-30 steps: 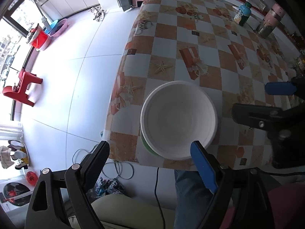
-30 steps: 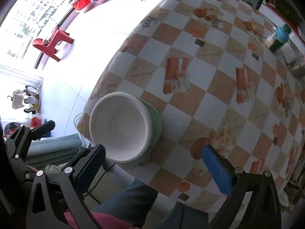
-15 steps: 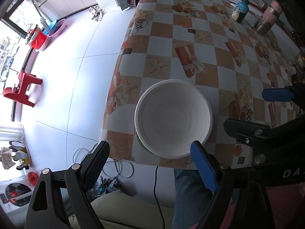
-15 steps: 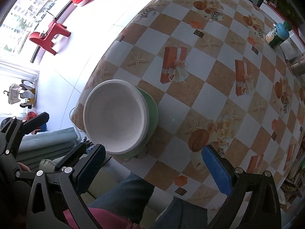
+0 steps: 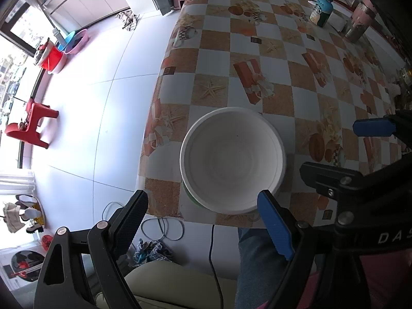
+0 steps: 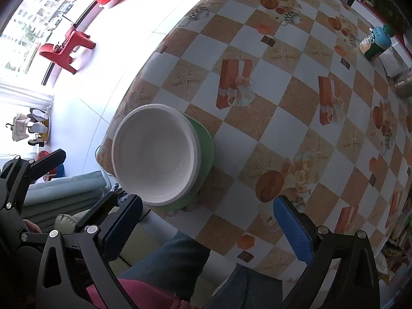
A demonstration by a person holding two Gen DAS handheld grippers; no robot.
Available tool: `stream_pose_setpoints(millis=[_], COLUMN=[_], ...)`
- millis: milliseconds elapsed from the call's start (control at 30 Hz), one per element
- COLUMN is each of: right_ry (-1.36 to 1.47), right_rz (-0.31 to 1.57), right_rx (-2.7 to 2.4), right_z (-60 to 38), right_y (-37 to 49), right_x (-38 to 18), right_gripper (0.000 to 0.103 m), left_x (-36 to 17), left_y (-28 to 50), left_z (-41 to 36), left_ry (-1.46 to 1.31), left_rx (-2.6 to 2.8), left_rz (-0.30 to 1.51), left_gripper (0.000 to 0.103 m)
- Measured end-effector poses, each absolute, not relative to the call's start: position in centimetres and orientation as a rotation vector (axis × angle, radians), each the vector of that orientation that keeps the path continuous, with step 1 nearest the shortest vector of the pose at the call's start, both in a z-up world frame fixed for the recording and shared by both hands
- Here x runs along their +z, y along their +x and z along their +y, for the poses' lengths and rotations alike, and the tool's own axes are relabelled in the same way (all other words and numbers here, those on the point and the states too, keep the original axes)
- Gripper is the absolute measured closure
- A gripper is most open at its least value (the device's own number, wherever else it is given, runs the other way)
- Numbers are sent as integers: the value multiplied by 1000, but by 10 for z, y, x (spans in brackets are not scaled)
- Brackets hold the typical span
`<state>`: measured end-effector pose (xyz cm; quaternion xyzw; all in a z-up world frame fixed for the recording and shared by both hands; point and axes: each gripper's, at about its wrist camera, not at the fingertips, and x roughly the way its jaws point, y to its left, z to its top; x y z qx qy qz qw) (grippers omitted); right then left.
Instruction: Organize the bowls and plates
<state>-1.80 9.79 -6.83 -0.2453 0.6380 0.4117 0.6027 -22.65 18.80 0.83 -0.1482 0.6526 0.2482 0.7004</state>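
Letters "DAS" readable on the right hand-held gripper [image 6: 208, 212]. White bowl [image 5: 233, 159] on green plate [image 6: 206, 152], near worktop [image 5: 296, 59] edge, just ahead of left hand-held gripper [image 5: 203, 206]. Both spread wide, holding nothing.

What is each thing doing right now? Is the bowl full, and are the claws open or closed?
white bowl: upright, empty, sitting on the green plate
green plate: flat on the table, under the bowl
left claw: open, holding nothing
right claw: open, holding nothing
teal bottle: upright, cap on
table: covered by a checkered cloth
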Motion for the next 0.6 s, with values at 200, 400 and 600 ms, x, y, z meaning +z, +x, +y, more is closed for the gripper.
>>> stream_pose_setpoints(millis=[200,400,600], right_ry=[-566,-566,-561], right_rz=[1480,1484,1487], right_rx=[952,953,948], right_z=[97,97,97], right_y=[-17,-16,-16], right_x=[-69,-70,-71], right_gripper=[1,1,1], left_x=[8,8,6], left_y=[-224,-222,-222], left_z=[188,188,189], left_ry=[-319,-317,-313], left_rx=[545,543,538], left_rz=[1454,1456,1460], left_gripper=[14,14,14])
